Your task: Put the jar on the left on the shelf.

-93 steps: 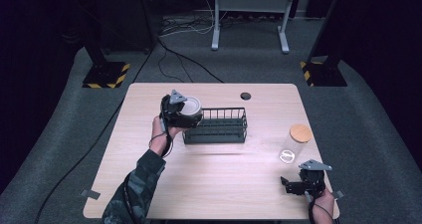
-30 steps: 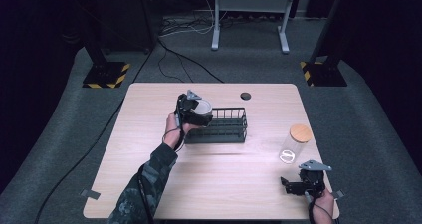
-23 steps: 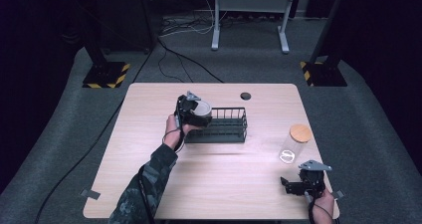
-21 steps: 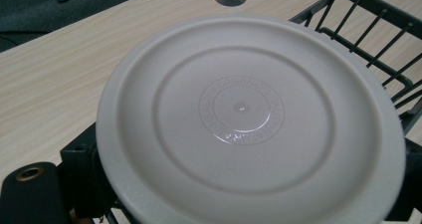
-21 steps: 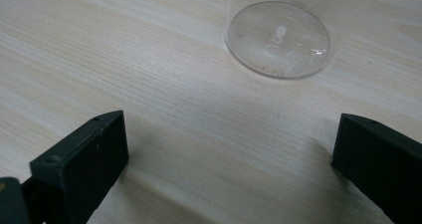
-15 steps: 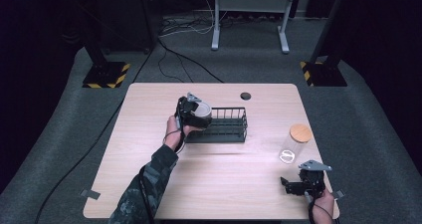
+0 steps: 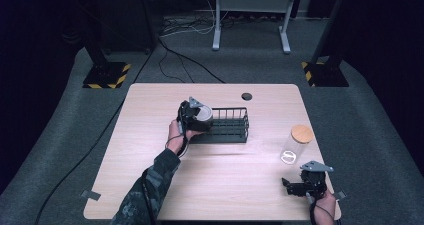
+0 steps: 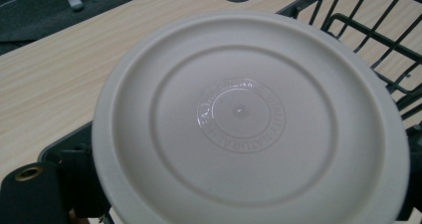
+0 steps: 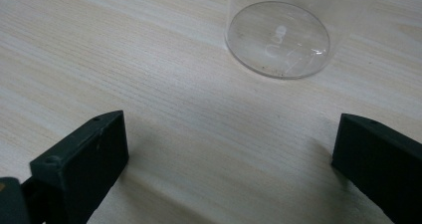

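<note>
Right now my left gripper (image 7: pixel 192 116) is clamping a white plate (image 8: pixel 249 119) over the left end of the black wire rack (image 7: pixel 227 126); my right gripper (image 9: pixel 229 159) is gaping wide, holding nothing, near the cork-lidded glass jar (image 7: pixel 295 144).

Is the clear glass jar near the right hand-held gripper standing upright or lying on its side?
Upright. The clear glass jar with a round wooden lid stands on the wooden table, lid on top; its round base rests flat before the right hand-held gripper.

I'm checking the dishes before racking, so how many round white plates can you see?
1. The round white plastic plate is held by the left gripper at the left end of the black wire dish rack. The rack's other slots look empty.
</note>
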`<action>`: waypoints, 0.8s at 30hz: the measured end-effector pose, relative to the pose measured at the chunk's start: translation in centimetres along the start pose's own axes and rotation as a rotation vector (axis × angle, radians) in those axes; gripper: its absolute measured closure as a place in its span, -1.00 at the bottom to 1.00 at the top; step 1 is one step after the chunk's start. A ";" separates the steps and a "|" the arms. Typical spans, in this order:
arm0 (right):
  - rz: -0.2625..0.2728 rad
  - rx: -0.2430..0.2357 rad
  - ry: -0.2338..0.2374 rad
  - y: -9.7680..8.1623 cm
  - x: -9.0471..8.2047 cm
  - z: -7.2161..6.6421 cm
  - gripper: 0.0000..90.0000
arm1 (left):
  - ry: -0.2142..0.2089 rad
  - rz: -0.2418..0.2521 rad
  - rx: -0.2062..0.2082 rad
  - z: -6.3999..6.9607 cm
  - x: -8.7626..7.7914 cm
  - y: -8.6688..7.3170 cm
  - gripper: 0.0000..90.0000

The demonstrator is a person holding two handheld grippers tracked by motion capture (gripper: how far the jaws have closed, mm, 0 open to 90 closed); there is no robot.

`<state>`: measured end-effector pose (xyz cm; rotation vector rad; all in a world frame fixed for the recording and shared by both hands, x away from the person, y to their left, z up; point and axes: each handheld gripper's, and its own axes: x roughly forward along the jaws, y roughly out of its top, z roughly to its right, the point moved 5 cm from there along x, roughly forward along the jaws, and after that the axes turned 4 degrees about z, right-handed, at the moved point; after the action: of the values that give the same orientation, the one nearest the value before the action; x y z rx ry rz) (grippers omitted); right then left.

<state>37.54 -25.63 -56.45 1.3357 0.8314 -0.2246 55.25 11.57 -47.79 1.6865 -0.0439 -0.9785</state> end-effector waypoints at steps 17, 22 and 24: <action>0.000 0.001 0.001 0.0 0.0 0.0 -1.00 | 0.010 -0.033 -0.010 0.1 0.0 0.3 -0.79; 0.000 0.001 0.001 0.0 0.0 0.0 -1.00 | 0.018 -0.029 -0.021 0.0 -0.1 0.3 -0.79; 0.000 0.001 0.001 0.0 0.0 0.0 -1.00 | 0.036 -0.021 -0.013 0.0 -0.3 0.4 -0.86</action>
<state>37.55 -25.63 -56.46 1.3367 0.8325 -0.2244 55.23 11.53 -47.27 1.6953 0.0042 -0.9621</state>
